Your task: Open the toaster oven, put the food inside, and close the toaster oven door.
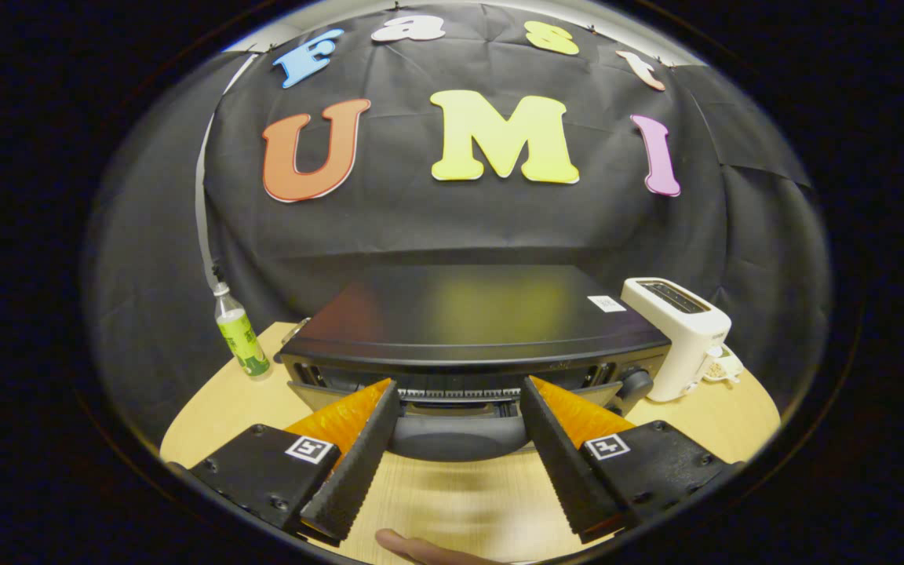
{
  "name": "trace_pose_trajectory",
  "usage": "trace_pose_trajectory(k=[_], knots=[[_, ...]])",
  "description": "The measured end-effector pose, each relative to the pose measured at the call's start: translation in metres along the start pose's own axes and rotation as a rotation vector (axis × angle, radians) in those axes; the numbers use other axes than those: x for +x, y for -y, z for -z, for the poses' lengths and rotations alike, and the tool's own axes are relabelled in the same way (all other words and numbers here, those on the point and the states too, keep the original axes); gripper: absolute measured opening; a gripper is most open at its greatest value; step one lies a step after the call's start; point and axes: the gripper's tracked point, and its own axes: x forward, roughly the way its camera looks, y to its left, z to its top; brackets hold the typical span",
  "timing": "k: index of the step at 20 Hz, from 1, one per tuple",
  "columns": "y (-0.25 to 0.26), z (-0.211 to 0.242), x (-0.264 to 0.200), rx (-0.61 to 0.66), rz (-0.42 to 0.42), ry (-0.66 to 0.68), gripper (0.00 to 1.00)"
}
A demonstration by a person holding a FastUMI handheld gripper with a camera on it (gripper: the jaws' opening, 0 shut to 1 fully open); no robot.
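2 fingers of the gripper (pixel 458 396) stand wide apart, holding nothing, with the toaster oven (pixel 468 329) straight ahead of them on a light wooden table (pixel 452 494). The oven is a low black box with a smooth, faintly reflective top, and a small white sticker (pixel 606 303) sits near its back right corner. Its door looks to be down or partly down: a dark curved handle (pixel 452 438) bulges toward the gripper, lying between the 2 fingertips, and just above it a ribbed metal rack edge (pixel 464 393) shows in the opening. I cannot tell whether the fingertips touch the oven front or hang just short of it. A round black knob (pixel 634 384) sticks out at the oven's right front corner. Just beside the oven on the right stands a white slot toaster (pixel 679 333), upright, its slots facing up, close to the oven's side. On the left, apart from the oven, a clear plastic bottle (pixel 242 337) with a green label stands near the table's edge, against the black cloth wall (pixel 452 220). At the near edge of the table, below the gap between the fingers, a person's fingertip (pixel 413 547) pokes into sight. I cannot make out any food from here.
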Motion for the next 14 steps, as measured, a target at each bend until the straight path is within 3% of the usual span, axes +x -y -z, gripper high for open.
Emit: trace_pose_trajectory(k=[9, 14], knots=[[0.0, 0.063, -0.046, -0.03, -0.023, -0.065, 1.0], [0.002, 0.108, -0.058, 0.001, -0.011, -0.172, 1.0]])
